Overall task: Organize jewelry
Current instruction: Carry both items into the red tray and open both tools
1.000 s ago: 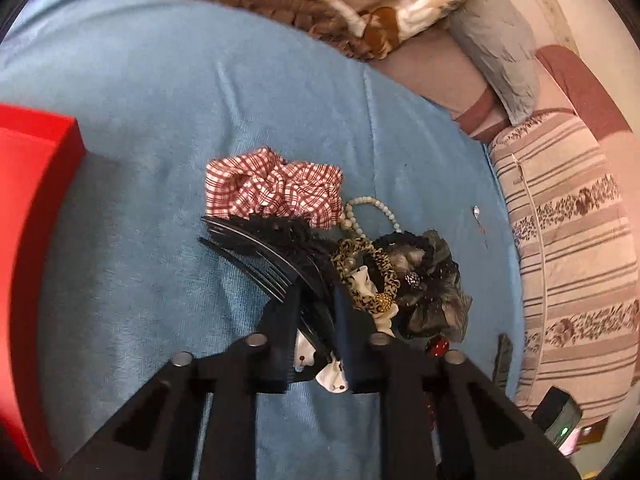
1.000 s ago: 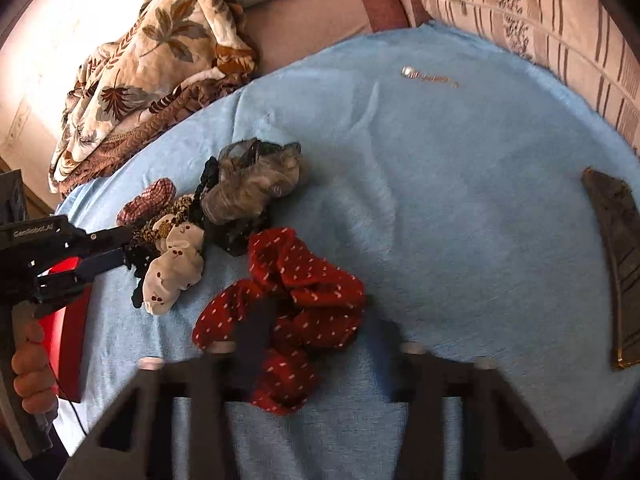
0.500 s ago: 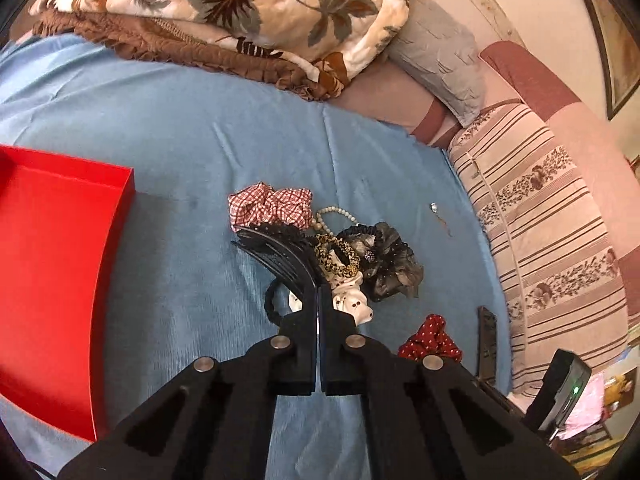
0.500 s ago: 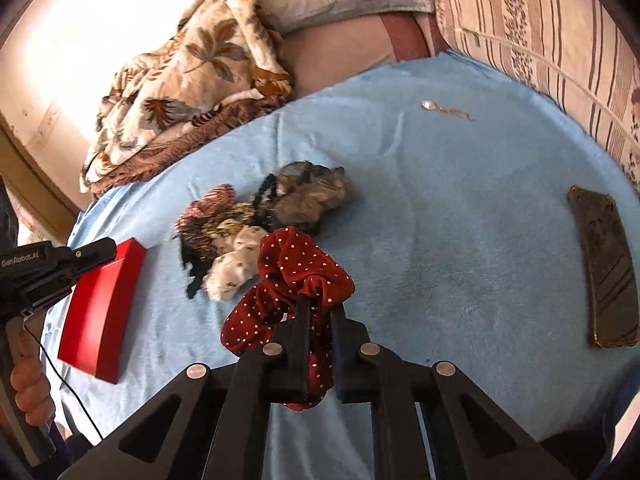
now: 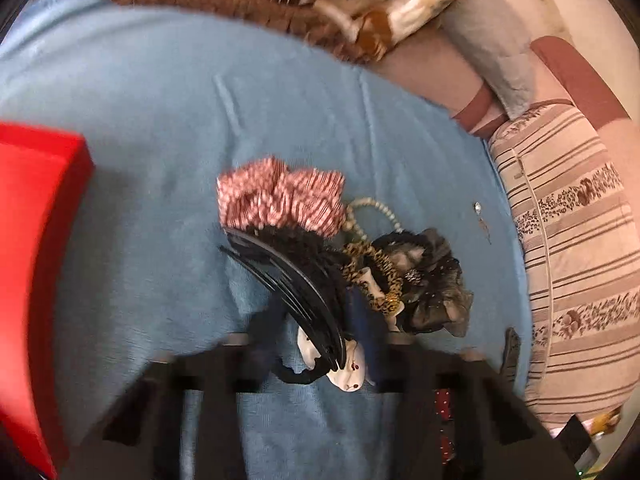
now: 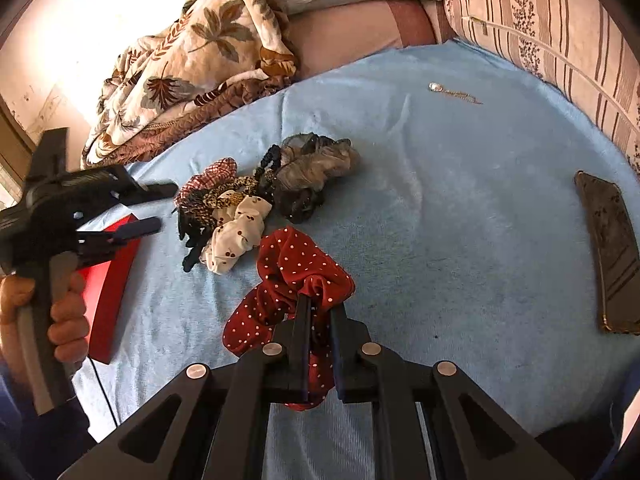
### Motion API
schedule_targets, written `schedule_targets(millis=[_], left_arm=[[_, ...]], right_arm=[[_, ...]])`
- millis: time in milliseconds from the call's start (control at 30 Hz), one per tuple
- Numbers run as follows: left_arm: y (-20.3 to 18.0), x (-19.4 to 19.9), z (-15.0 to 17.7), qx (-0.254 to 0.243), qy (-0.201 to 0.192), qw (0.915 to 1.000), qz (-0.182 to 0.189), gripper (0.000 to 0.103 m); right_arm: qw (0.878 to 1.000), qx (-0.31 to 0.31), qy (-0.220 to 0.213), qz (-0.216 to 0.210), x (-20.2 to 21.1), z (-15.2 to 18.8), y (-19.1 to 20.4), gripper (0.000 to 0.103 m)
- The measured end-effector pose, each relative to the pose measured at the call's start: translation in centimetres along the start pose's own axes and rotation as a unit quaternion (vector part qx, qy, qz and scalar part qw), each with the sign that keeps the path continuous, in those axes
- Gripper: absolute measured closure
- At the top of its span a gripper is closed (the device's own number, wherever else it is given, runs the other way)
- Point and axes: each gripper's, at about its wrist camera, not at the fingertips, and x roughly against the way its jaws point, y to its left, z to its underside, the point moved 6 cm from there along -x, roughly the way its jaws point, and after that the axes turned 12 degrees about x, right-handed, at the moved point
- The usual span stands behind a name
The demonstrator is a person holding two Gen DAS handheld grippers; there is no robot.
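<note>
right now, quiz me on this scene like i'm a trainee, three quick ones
1. True or false: the right tool is shut on the red dotted scrunchie.
2. Which lies alone on the blue blanket, apart from the pile? A) the small silver piece B) the checked scrunchie C) the cherry-print scrunchie
3. Which tool is nearest the red box?

Key: 1 true; 2 A; 3 the left tool, jaws apart with nothing between them.
</note>
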Motion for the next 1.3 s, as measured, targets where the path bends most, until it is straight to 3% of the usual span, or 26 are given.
schedule_targets(millis=[267,533,733,900,1067,1300], left_arm=[[0.3,2.0,0.6,-0.007,-0.022,0.9997,0.008,0.097],[0.1,9.1,2.2,-0.038,-0.053,0.9964,0.054,0.098],[2.5,13.7,2.1,-0.066,-0.114,0.9911,0.018,0.099],[6.0,16.4,0.8,-0.039,-0.133,0.9900,0.026,0.099],[10.5,18.9,-1.9,0.009,-0.164,0.9860,0.027,0.099],[17.1,20.2,-6.9,0.070,-0.192,0.9787,0.022,0.099]], right_arm=[[1.000,0.007,0.007,-0.005,-0.8,0.3,0.2,0.093],[0.999,0.036,-0.020,-0.005,1.7,-0.9,2.0,0.093],[0.998,0.049,-0.022,-0.017,2.5,-1.2,3.9,0.093],[0.997,0.071,-0.019,-0.033,2.8,-1.8,6.4,0.093],[0.992,0.096,-0.013,-0.076,2.2,-4.2,10.6,0.093],[0.978,0.155,-0.002,-0.136,-1.4,-8.4,20.3,0.093]])
